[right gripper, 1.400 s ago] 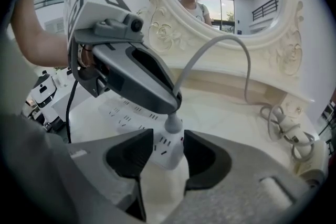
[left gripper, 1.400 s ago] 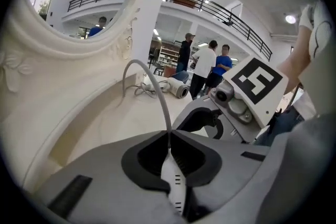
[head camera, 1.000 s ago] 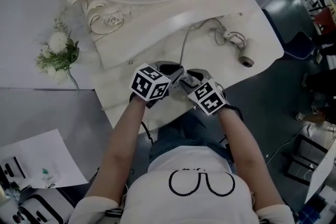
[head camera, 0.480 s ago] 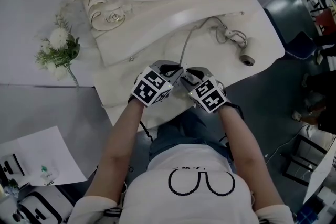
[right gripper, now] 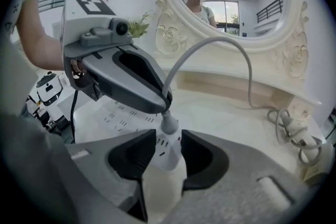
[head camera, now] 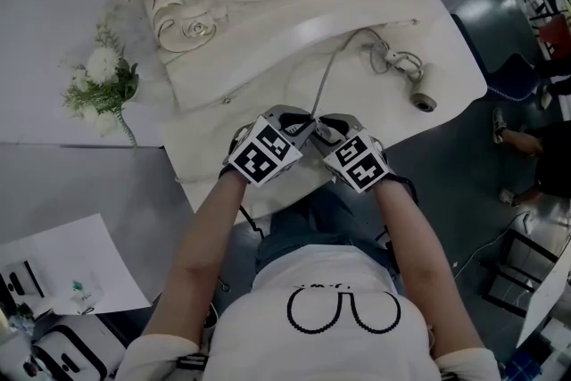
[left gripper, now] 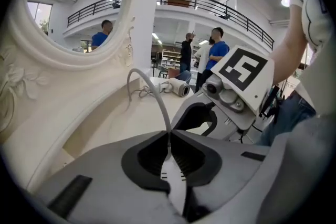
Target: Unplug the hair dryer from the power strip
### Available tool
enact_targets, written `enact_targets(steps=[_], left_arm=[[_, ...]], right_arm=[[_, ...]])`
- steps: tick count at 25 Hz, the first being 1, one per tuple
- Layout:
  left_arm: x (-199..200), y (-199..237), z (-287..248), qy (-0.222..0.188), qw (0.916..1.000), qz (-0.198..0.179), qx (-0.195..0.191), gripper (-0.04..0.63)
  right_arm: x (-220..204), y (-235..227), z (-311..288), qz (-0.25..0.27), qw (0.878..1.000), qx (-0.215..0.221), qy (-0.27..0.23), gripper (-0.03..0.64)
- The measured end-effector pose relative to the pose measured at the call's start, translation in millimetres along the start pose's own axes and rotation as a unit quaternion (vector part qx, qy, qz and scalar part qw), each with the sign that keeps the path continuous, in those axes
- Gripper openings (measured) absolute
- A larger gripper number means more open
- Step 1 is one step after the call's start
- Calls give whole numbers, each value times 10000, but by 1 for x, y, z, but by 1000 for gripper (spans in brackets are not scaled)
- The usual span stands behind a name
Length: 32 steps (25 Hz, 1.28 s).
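Observation:
A white power strip lies on the dresser top, and my right gripper is shut on its near end. The grey plug stands in the strip just beyond the right jaws. My left gripper is shut on the grey cord right above that plug, and its tip shows over the plug in the right gripper view. In the head view both grippers, left and right, meet tip to tip. The cord runs back to the hair dryer lying at the right.
The white dresser top ends close to the person's body. An ornate oval mirror frame rises behind. A bunch of white flowers sits left. Paper lies on the floor below left. People stand in the background.
The left gripper has rolled about its own axis, its marker cube turning, while still clamped on the cord. The right gripper has stayed where it was.

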<state>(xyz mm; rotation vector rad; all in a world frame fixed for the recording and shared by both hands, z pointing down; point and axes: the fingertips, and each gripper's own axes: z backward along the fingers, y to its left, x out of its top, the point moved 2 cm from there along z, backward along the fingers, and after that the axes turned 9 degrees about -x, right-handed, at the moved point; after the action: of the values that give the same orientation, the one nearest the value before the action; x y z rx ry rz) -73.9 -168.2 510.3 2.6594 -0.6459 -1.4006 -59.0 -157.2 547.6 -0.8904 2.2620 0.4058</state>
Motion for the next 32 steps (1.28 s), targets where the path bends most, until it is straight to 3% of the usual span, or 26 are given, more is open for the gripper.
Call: enact_targets(steps=[5, 10, 14, 18, 23, 27, 32], left_arm=[[5, 7, 3, -407, 9971, 647, -28, 21], [4, -5, 1, -166, 9992, 352, -111, 20], [7, 10, 6, -456, 9954, 836, -31, 21], [7, -5, 3, -157, 9991, 399, -49, 21], [10, 15, 9, -607, 9924, 1066, 31, 21], [10, 11, 8, -613, 9929, 1012, 96, 20], [8, 11, 8, -758, 9930, 901, 96, 25]], right_arm=[[0, 1, 0, -12, 10000, 26, -58, 152], [0, 1, 0, 20, 10000, -8, -47, 152], [0, 1, 0, -48, 10000, 24, -81, 152], [0, 0, 1, -48, 9999, 8, -93, 150], [0, 1, 1, -36, 9999, -17, -131, 150], [0, -1, 0, -223, 9997, 81, -72, 154], [7, 17, 2, 24, 9992, 303, -265, 277]])
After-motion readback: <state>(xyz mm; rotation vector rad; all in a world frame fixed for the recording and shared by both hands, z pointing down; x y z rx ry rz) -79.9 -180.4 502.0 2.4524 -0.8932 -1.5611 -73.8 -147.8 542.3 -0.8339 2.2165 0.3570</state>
